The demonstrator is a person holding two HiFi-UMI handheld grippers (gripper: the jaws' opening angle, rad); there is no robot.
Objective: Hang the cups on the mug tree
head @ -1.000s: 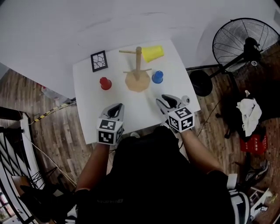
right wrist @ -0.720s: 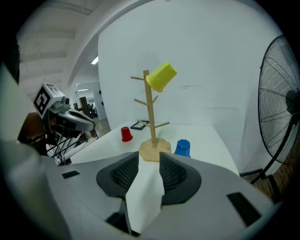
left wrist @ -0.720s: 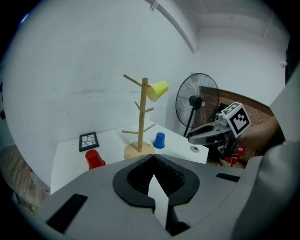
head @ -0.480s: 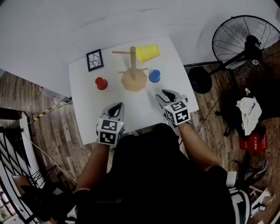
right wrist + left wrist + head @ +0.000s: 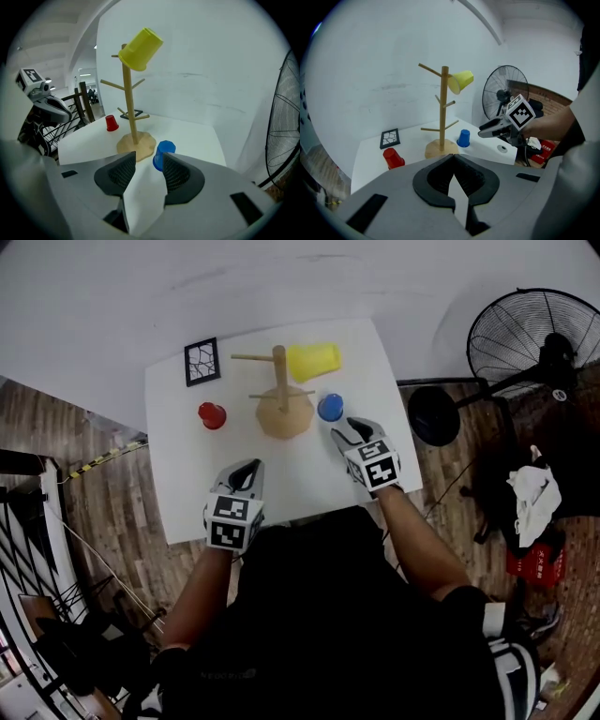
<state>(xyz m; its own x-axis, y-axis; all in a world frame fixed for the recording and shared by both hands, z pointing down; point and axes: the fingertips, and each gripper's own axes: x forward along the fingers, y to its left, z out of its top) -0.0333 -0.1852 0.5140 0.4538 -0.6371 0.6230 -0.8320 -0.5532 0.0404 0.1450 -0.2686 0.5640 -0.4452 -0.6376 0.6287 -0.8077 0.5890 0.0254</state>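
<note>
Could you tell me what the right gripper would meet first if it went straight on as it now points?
Most likely the blue cup, upside down just ahead of the right gripper, nearer its right-hand jaw. Its jaws have just been opening; nothing is between them.

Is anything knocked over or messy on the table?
Nothing stands out. The yellow cup hangs tilted on the mug tree, which is normal; the red cup and blue cup stand on the table, nothing spilled.
</note>
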